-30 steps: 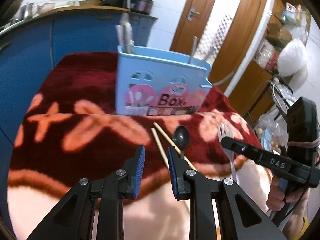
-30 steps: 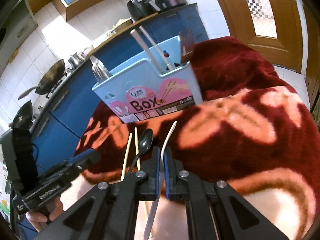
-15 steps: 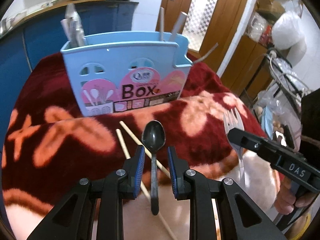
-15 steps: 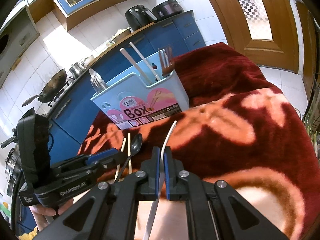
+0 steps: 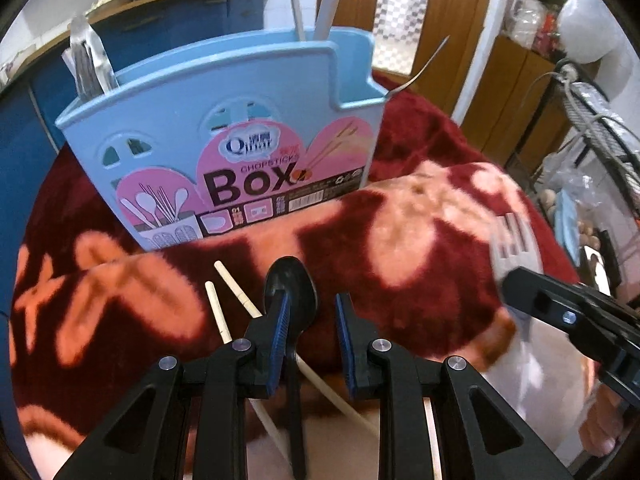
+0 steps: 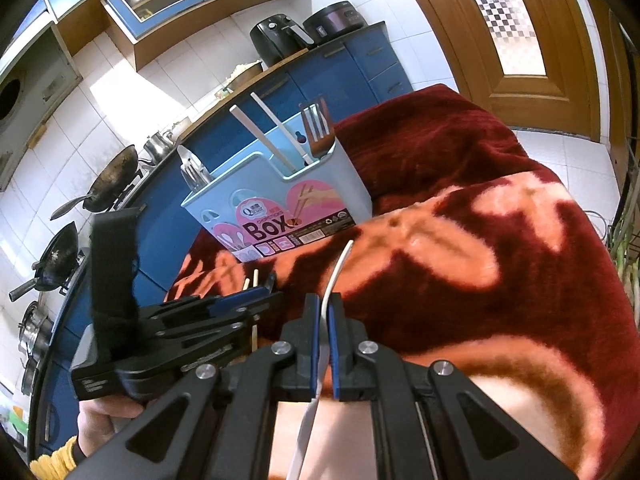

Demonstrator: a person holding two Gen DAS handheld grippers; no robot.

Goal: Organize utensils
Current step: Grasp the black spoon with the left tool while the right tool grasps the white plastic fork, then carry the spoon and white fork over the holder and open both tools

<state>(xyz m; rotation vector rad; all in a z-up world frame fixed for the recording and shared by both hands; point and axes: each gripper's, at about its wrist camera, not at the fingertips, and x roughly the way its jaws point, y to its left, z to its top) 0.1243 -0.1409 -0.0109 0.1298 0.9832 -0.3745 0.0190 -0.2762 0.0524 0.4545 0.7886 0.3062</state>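
Nearest me, my left gripper (image 5: 308,322) stands parted astride the black spoon (image 5: 291,284), pads clear. My right gripper (image 6: 323,316) clamps a fork (image 6: 338,268), its tines cut off. Both lie over the red floral blanket (image 6: 500,280). Chopsticks (image 5: 218,312) run partly hidden. Beyond, the blue utensil box (image 5: 240,136); farther, blue cabinets (image 6: 360,68).

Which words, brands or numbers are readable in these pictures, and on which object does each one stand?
"Qinar": brand oval on the pink sticker of the blue box.
"CHOPSTICKS": small line under the brand on the same sticker.
"Box": large dark letters on the sticker, also readable in the right wrist view.
"01": small number at the sticker's bottom edge.
Barcode and fine print on the sticker: too small.
White lettering on the left gripper: blurred, unreadable.
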